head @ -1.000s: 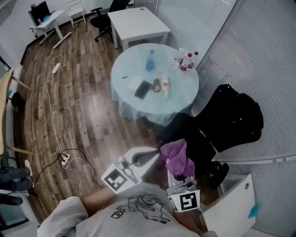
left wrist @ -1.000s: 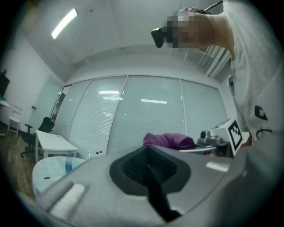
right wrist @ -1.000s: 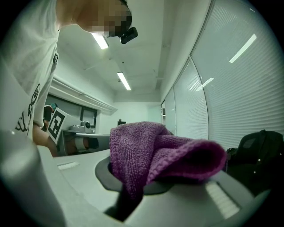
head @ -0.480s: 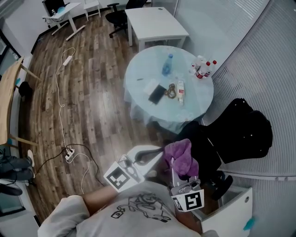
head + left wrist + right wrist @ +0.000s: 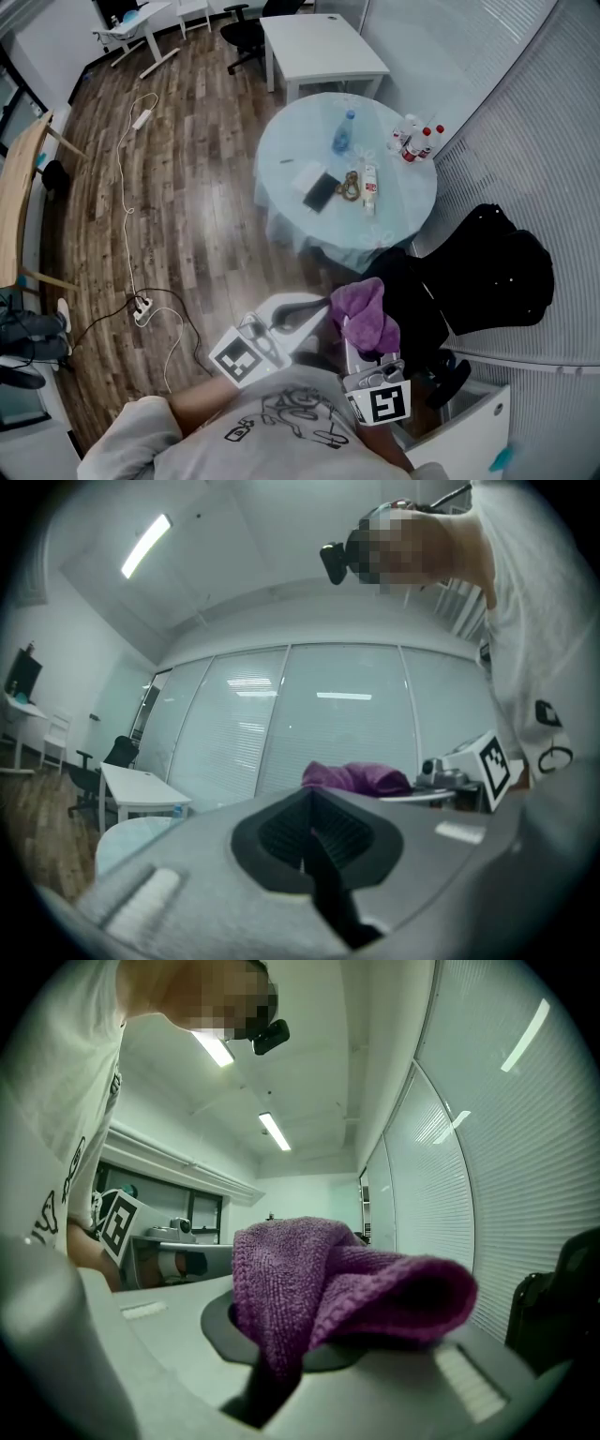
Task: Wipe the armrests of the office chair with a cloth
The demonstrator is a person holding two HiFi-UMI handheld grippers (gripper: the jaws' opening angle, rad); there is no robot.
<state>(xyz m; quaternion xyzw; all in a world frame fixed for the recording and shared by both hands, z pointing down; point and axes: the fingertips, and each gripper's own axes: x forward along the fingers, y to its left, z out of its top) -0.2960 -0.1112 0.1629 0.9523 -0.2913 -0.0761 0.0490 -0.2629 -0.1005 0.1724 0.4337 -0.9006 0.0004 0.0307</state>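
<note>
Two grippers sit low centre in the head view, close to the person's shirt (image 5: pixel 272 422).

- Far left: a power strip (image 5: pixel 139 310) with its cable lies on the wood floor (image 5: pixel 187 187).
- Left gripper (image 5: pixel 305 309): it points up and right towards the right one. In its own view the left gripper (image 5: pixel 311 834) has its jaws pressed together, pad on pad, with nothing between them. It is raised and off every surface.
- Round glass table (image 5: pixel 281 159), mid frame, beyond the grippers: it carries a water bottle (image 5: pixel 344 132), a dark phone (image 5: pixel 319 192) and small bottles near the right rim. It is well apart from both tools.
- Right gripper (image 5: pixel 349 339): just beside the left one, tilted upward. In its own view the right gripper (image 5: pixel 281 1358) pinches the purple cloth (image 5: pixel 328 1283), with one fold clamped in the jaws. The rest bunches over the tips and flops right.
- Cloth location: in the head view the purple cloth (image 5: pixel 362 311) sits on the right tool's tip, between the left gripper's tip and the chair. From the left gripper view the cloth (image 5: pixel 356 778) shows just past the closed jaws.
- Office chair (image 5: pixel 487 272): black, on the right against the slatted wall. It shows at the right edge of the right gripper view as a dark back (image 5: pixel 562 1297). The cloth overlaps the chair's near-left edge in the head view. I can't tell whether they touch, and I can't pick out the armrests for sure.
</note>
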